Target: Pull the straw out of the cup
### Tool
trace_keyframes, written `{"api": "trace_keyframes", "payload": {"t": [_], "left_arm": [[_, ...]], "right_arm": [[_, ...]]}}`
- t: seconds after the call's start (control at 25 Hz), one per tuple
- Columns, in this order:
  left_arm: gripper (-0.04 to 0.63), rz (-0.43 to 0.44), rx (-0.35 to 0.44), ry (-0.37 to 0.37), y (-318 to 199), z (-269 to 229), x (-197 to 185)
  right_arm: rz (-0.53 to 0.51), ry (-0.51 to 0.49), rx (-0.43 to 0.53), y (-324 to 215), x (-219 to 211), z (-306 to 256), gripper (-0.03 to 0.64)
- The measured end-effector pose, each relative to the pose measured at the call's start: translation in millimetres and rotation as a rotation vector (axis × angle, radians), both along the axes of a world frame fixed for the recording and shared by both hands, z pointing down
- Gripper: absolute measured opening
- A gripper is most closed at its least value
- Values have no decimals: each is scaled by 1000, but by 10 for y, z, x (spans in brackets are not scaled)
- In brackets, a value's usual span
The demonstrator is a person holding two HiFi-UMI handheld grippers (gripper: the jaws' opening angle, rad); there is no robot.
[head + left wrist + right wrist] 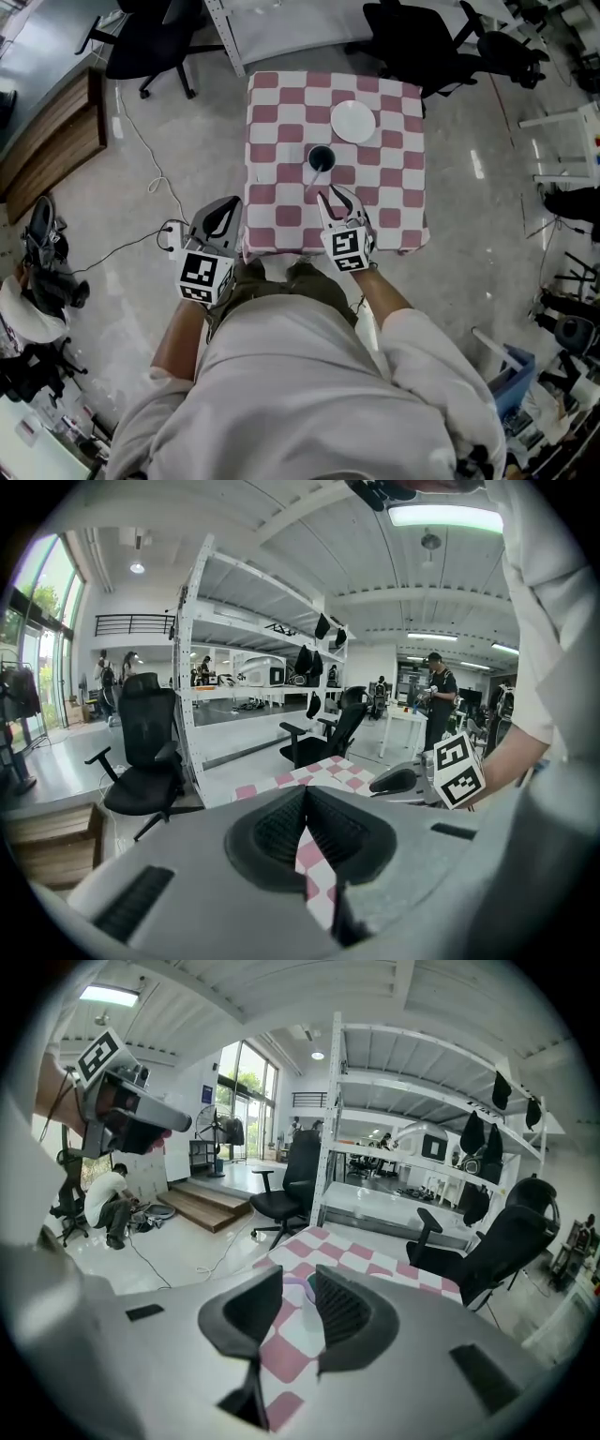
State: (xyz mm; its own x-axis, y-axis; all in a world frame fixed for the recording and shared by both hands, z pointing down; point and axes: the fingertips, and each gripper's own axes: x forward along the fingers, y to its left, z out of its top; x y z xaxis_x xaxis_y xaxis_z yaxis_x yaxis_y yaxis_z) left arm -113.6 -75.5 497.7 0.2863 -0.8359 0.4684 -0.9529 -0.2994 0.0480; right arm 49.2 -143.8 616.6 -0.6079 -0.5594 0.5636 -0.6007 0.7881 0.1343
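The right hand-held gripper [336,197] holds its jaws wide apart and empty above the checkered desk [394,211]. Just ahead of its tips sits the dark cup [321,157], the straw [311,178] leaning out toward it. The left hand-held gripper [228,206] hangs off the desk's edge, jaws together.

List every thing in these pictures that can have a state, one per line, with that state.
cup: upright, straw inside
straw: in the cup, leaning toward the person, not yet pulled
plate: empty
left gripper: shut, holding nothing
right gripper: open, holding nothing
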Motion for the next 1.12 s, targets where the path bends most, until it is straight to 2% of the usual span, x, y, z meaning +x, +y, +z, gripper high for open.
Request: {"api": "trace_keyframes", "payload": {"t": [0.44,1.12], "left_arm": [[5,-67,-32,-26,19,77,-107],[5,-142,-75,-53,149,147,-309]], "right_arm": [[-83,84,-21,-203,-76,444,110],[-148,142,-27,-406,-283,827,101]]}}
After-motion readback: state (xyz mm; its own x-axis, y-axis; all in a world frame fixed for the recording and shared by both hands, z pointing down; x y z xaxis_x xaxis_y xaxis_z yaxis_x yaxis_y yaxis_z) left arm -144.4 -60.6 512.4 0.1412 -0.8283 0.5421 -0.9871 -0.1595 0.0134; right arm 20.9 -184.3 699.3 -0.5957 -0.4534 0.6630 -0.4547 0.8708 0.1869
